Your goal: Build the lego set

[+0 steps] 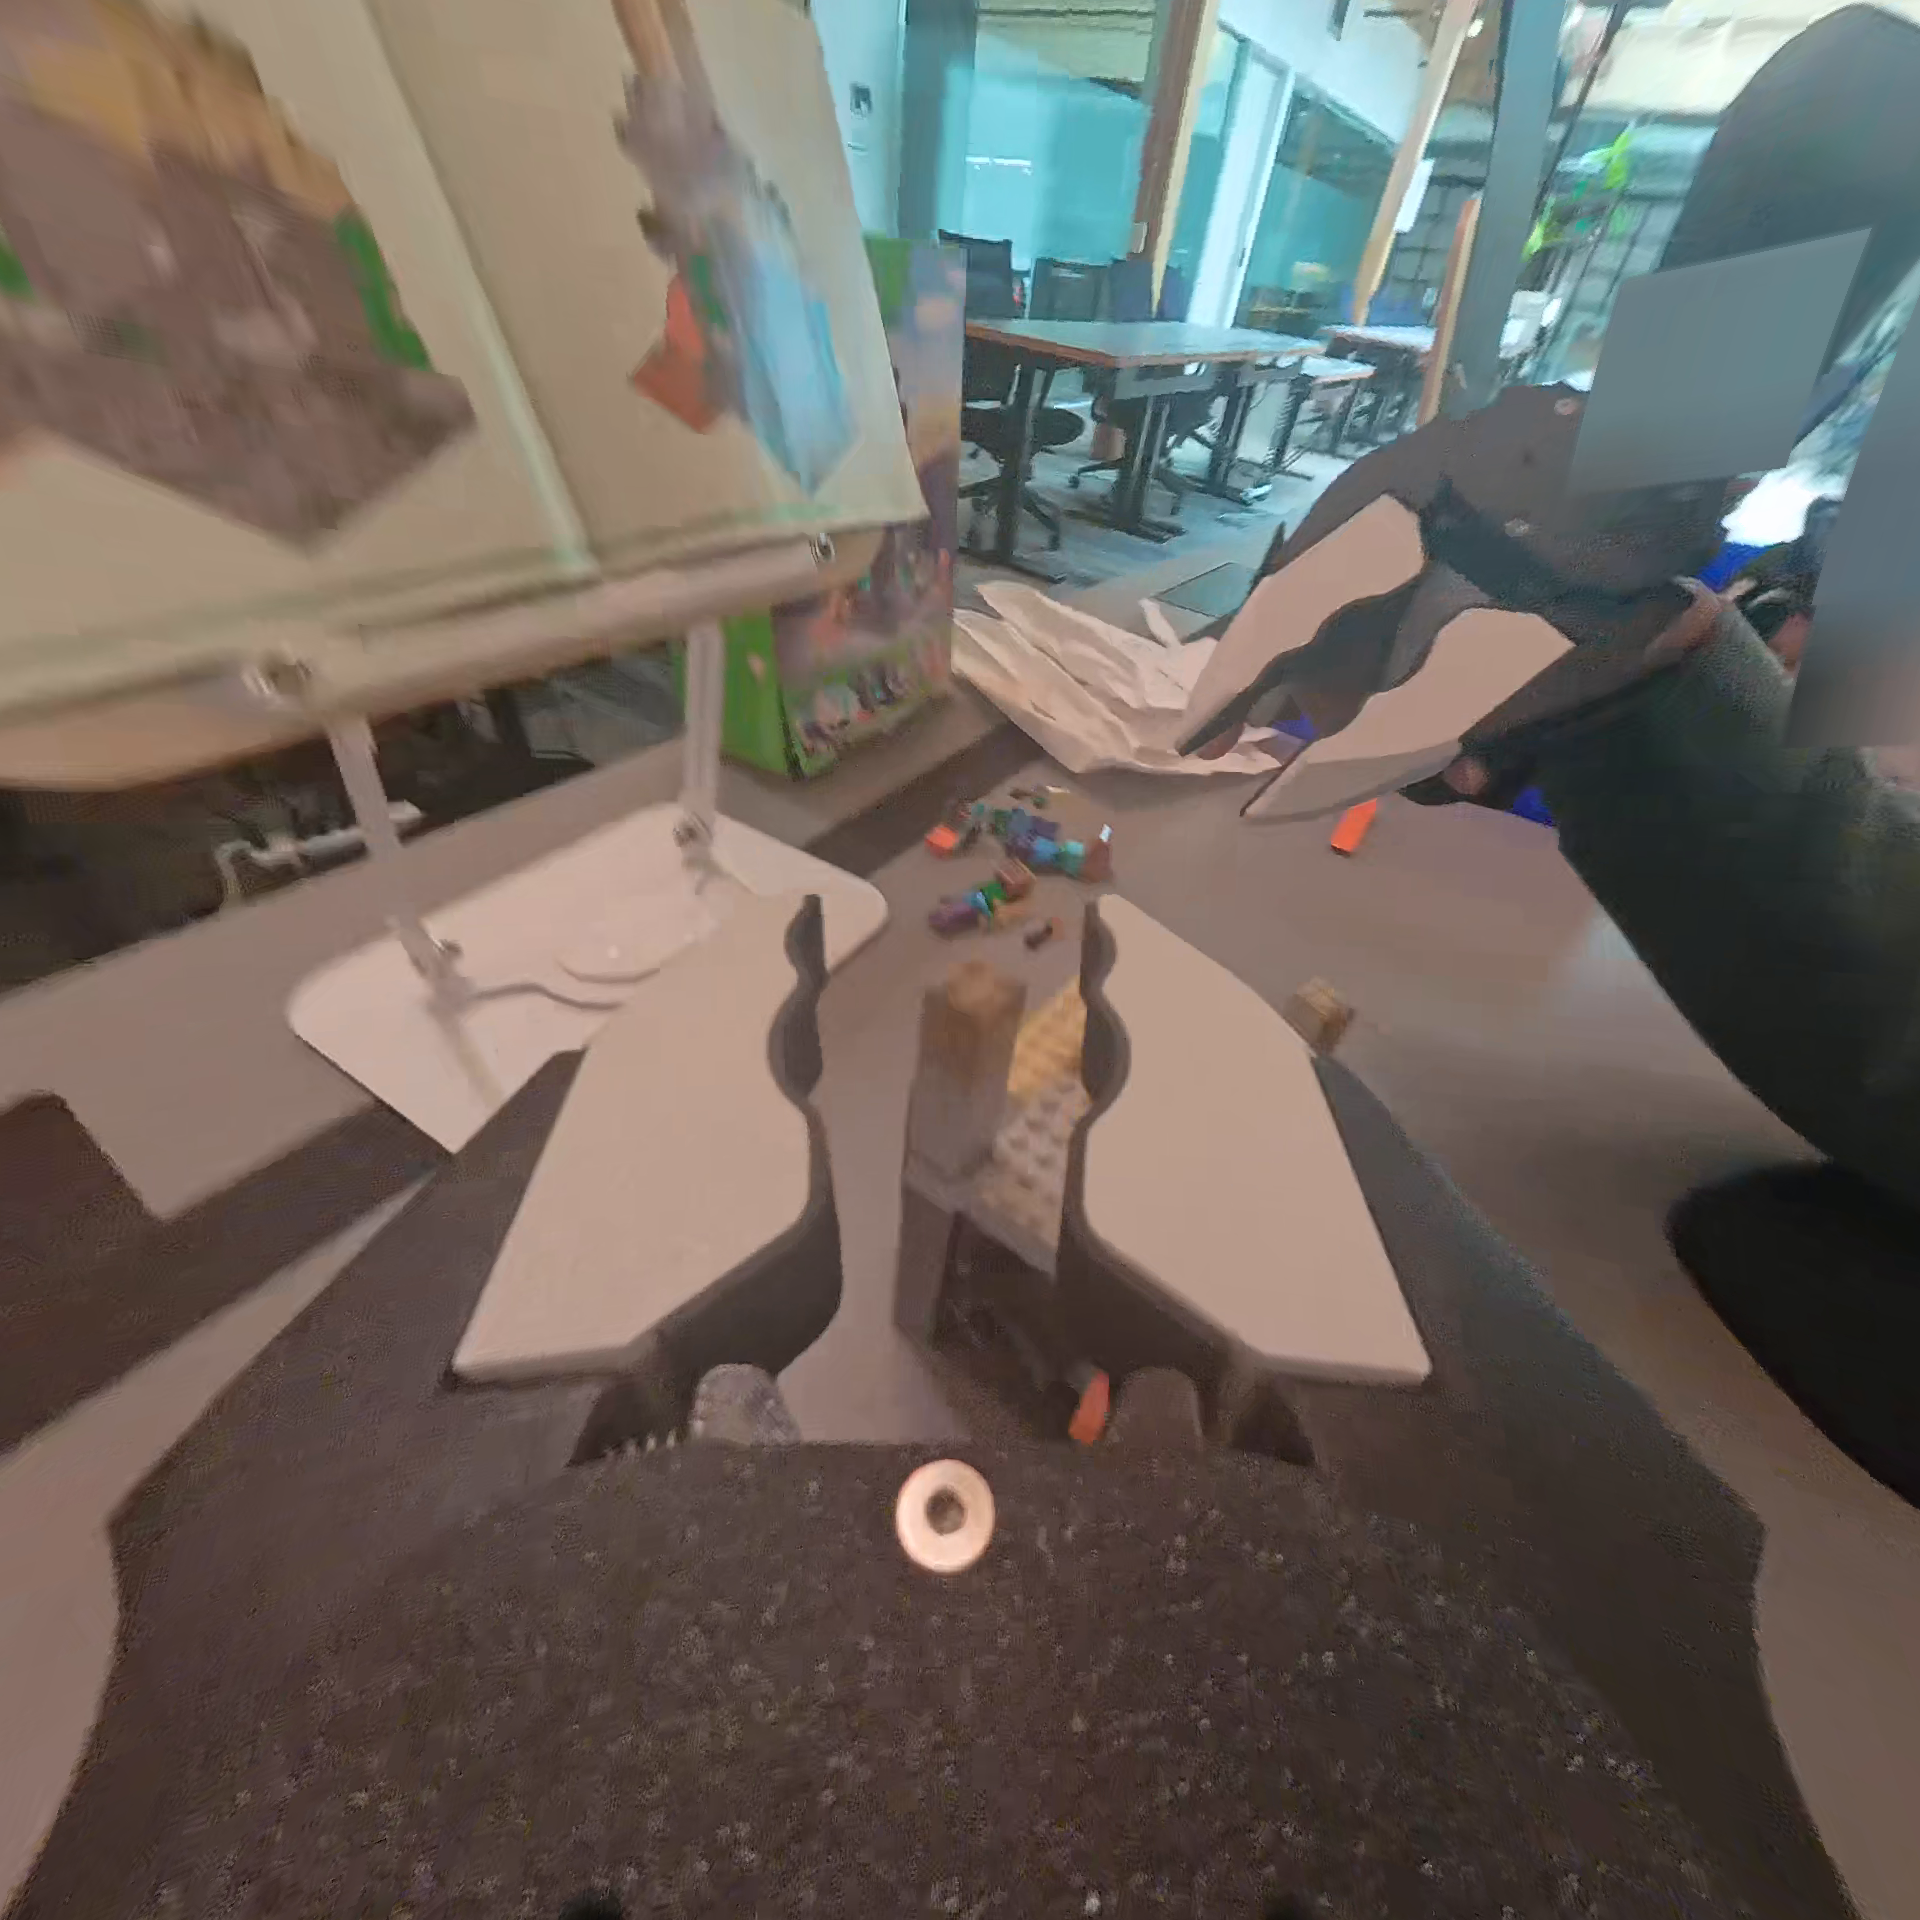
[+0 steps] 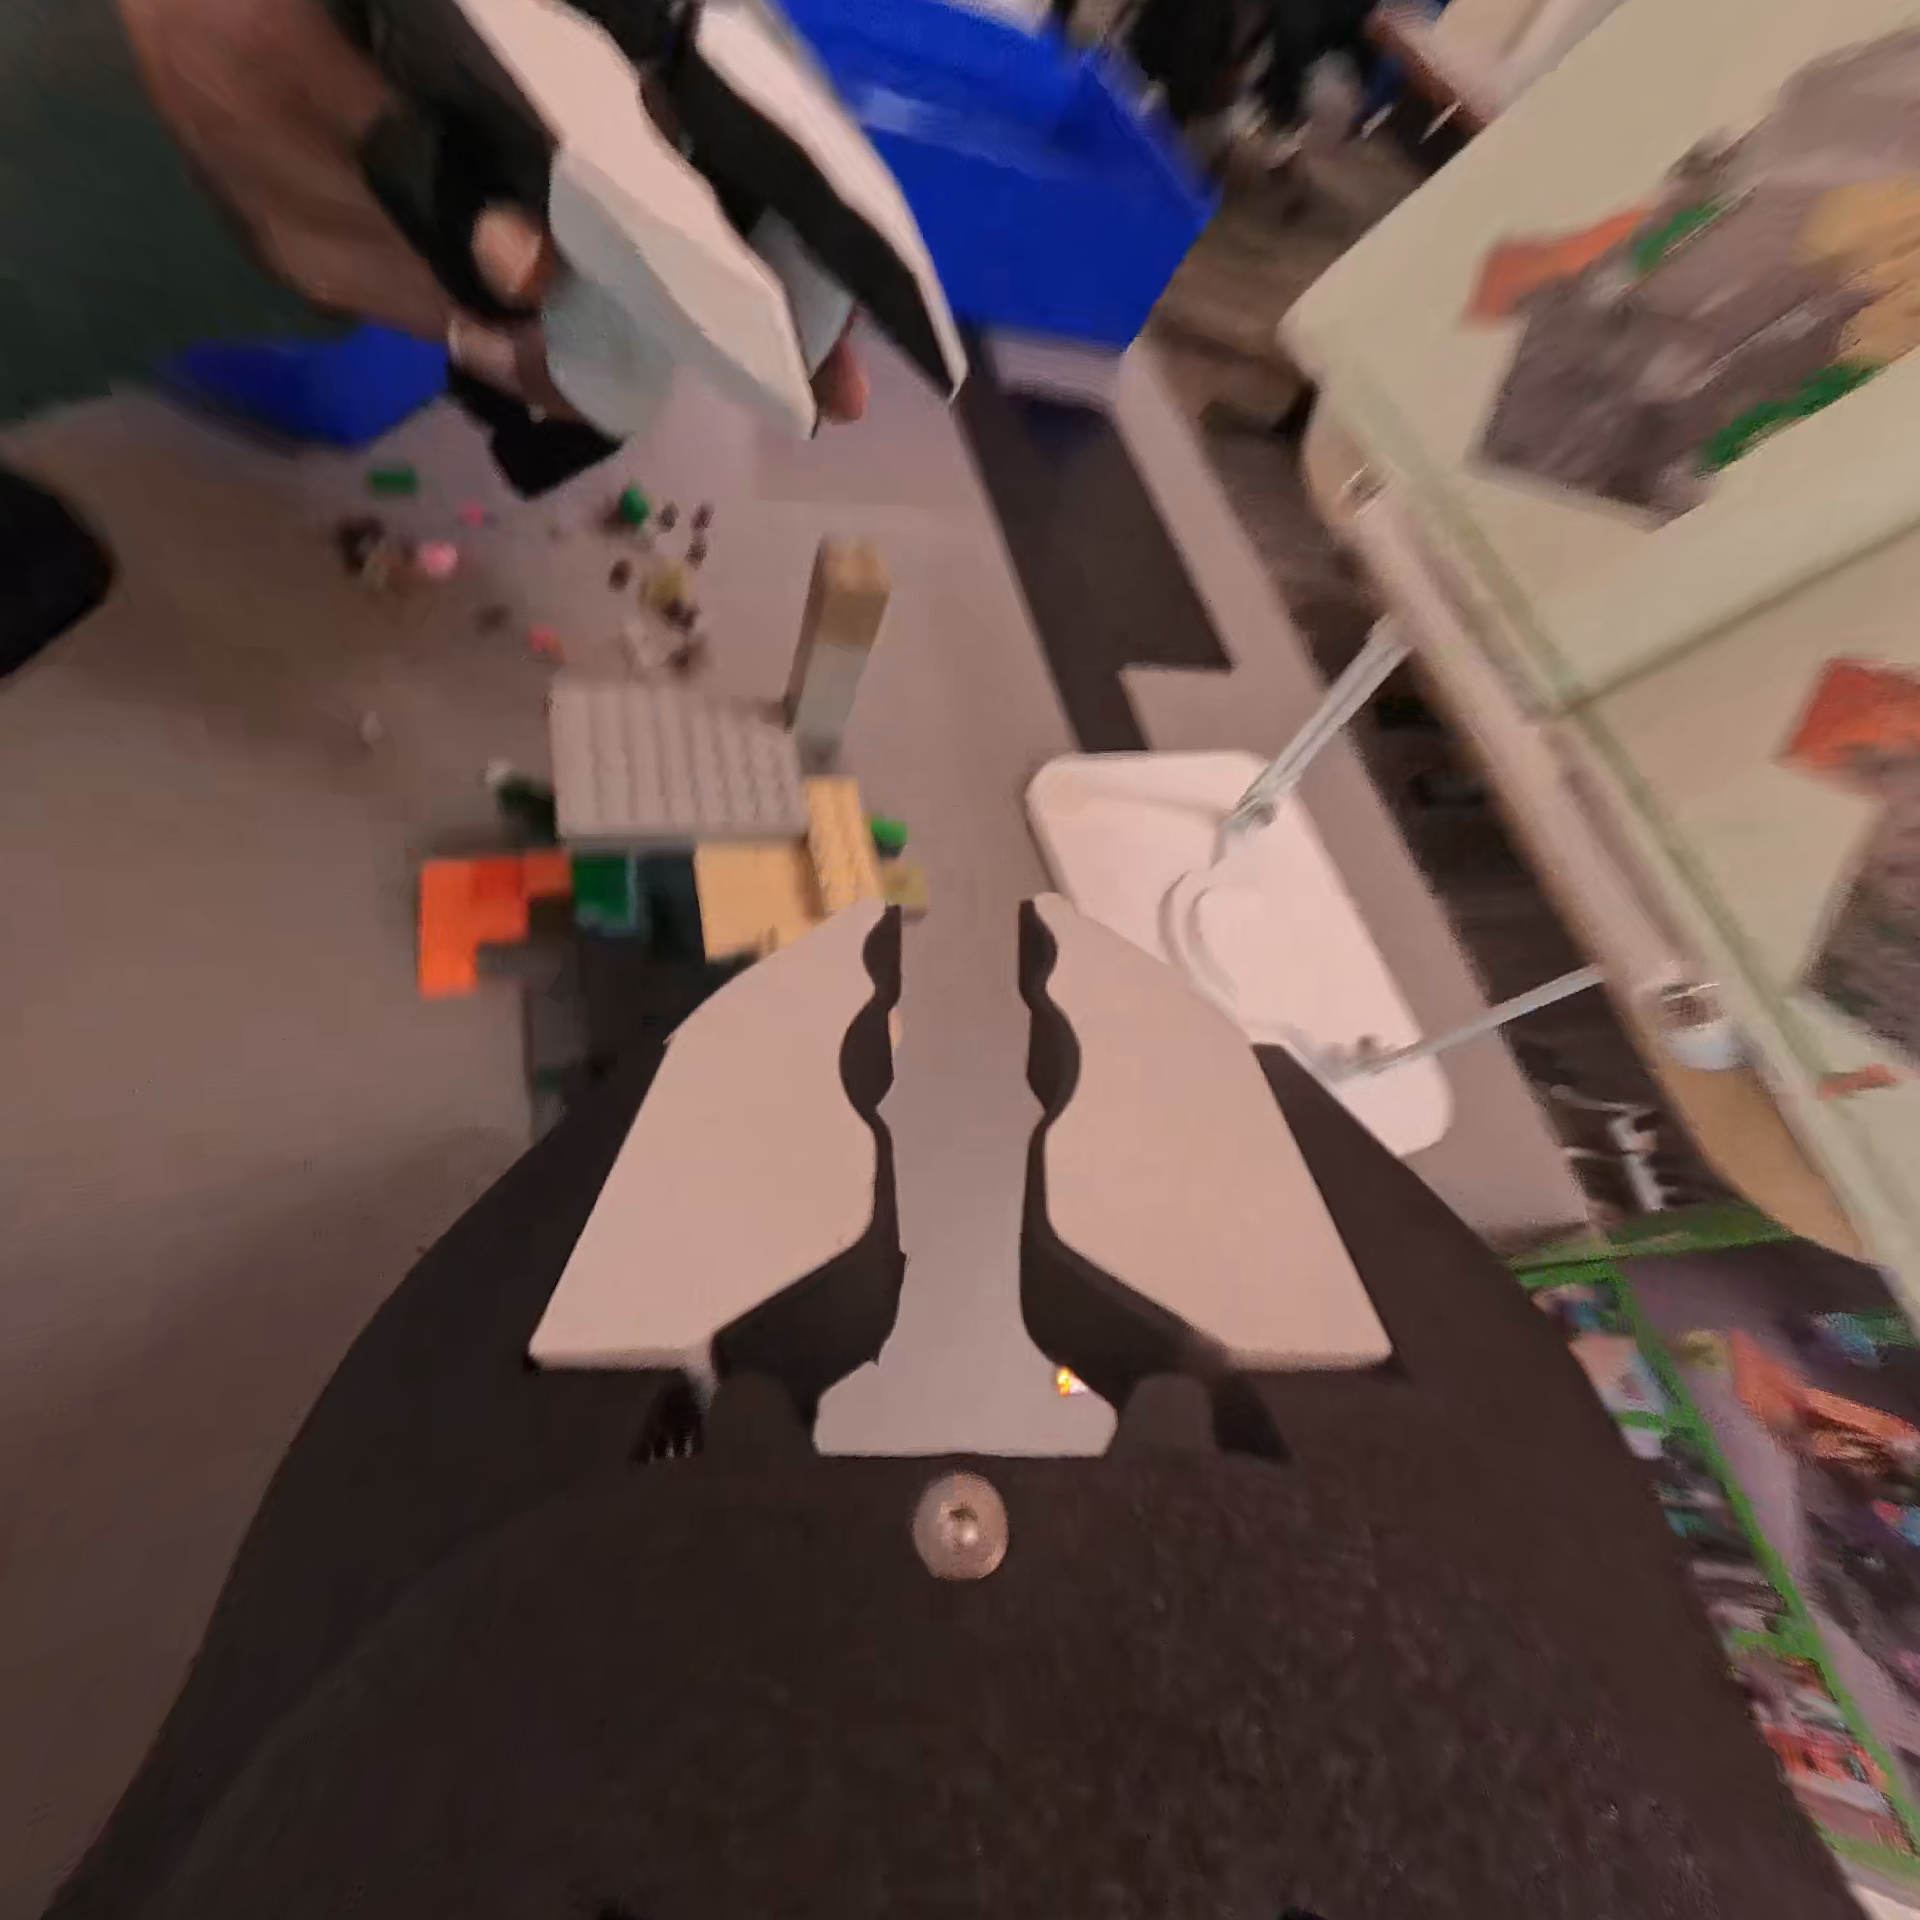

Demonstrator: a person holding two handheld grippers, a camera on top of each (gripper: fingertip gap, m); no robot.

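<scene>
Fingers of left gripper (image 1: 951, 914) parted, straddling brick tower (image 1: 961, 1081) without visibly pressing it; those of right gripper (image 2: 958, 914) parted on nothing, above bench (image 2: 208, 935) beside brick build (image 2: 675, 831). Risk, probably: nudging and toppling that tower.

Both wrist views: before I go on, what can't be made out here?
- Loose small bricks, left wrist view: too small and blurred to tell apart.
- Brick build, right wrist view: its near edge is hidden behind the right tool; motion blur smears it.
- Open booklet, both views: cut off by the edge, pages blurred.
- Left tool: open around the brick tower; contact with the right-hand finger unclear.
</scene>
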